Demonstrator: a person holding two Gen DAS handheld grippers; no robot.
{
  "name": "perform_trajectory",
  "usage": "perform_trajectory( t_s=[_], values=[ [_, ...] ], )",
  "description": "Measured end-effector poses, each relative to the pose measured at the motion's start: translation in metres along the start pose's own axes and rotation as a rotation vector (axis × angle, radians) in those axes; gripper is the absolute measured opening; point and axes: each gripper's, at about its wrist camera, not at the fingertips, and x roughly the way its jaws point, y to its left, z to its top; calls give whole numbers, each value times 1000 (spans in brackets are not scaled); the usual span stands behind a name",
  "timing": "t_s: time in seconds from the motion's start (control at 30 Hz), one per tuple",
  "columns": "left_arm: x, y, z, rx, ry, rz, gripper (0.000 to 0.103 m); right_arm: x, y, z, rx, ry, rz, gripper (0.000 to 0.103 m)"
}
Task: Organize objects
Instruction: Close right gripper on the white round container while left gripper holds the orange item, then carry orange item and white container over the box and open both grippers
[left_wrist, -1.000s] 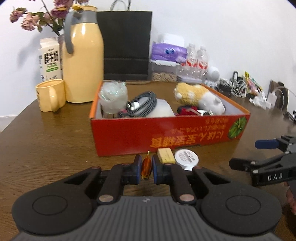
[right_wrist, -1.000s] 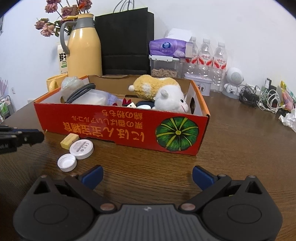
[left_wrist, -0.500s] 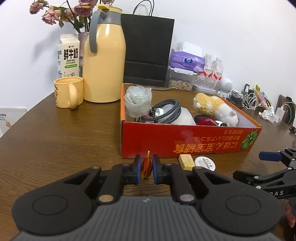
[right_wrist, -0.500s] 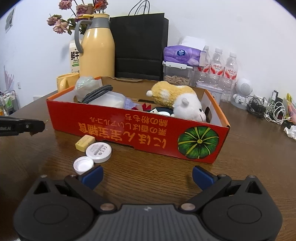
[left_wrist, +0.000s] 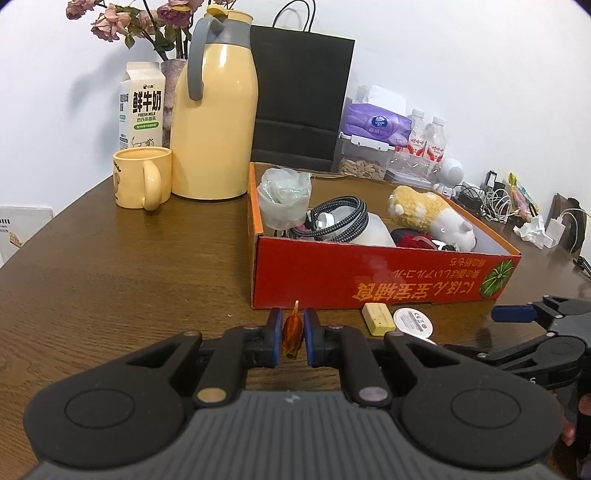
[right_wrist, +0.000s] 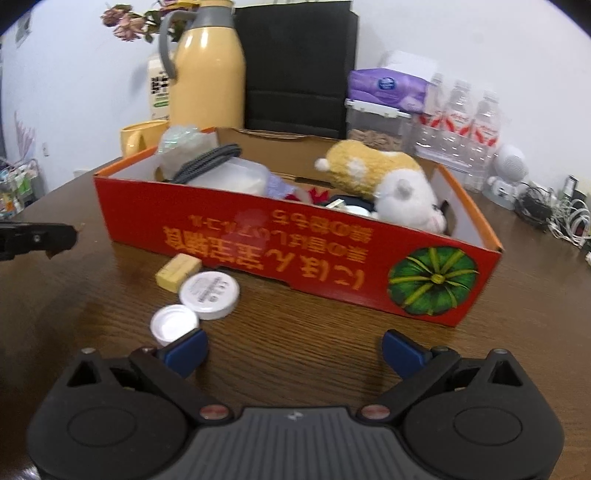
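Observation:
My left gripper (left_wrist: 292, 334) is shut on a small amber wrapped candy (left_wrist: 291, 330), held above the table in front of the red cardboard box (left_wrist: 369, 280). The box holds a plush toy (left_wrist: 428, 216), a coiled cable (left_wrist: 336, 218) and a crumpled plastic bag (left_wrist: 282, 194). A yellow eraser block (left_wrist: 376, 318) and a white round lid (left_wrist: 413, 322) lie in front of the box. My right gripper (right_wrist: 293, 350) is open and empty, low over the table before the box (right_wrist: 295, 243), close to a small white cap (right_wrist: 173, 324), the lid (right_wrist: 208, 290) and the block (right_wrist: 178, 271).
A yellow thermos (left_wrist: 214, 122), yellow mug (left_wrist: 142, 177), milk carton (left_wrist: 142, 107) and black paper bag (left_wrist: 301, 99) stand behind the box. Water bottles (right_wrist: 469, 125), a tissue pack (right_wrist: 388, 86) and tangled cables (right_wrist: 554, 210) crowd the back right.
My left gripper has risen and shifted left with the candy, so the box now sits to its right. My right gripper has moved closer to the box and the small white cap.

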Motion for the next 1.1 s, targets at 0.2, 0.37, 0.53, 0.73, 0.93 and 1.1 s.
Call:
perform_trajectory(
  t_s=[0.2, 0.37, 0.53, 0.73, 0.93, 1.1],
  values=[
    [0, 0, -1, 0, 2, -3, 13, 11, 11, 11, -16, 3, 43, 95],
    [0, 0, -1, -3, 3, -2, 13, 23, 19, 22, -24, -1, 74, 89],
    [1, -1, -3, -5, 11, -2, 13, 23, 25, 26, -25, -21, 146, 38],
    [2, -2, -5, -3, 17, 4, 13, 16, 29, 23, -45, -38, 130, 38],
    [4, -4, -5, 1, 21, 13, 13, 4, 24, 21, -24, -81, 120, 38],
    [-1, -6, -4, -1, -4, 14, 13, -11, 19, 18, 0, -126, 106, 38]
  ],
)
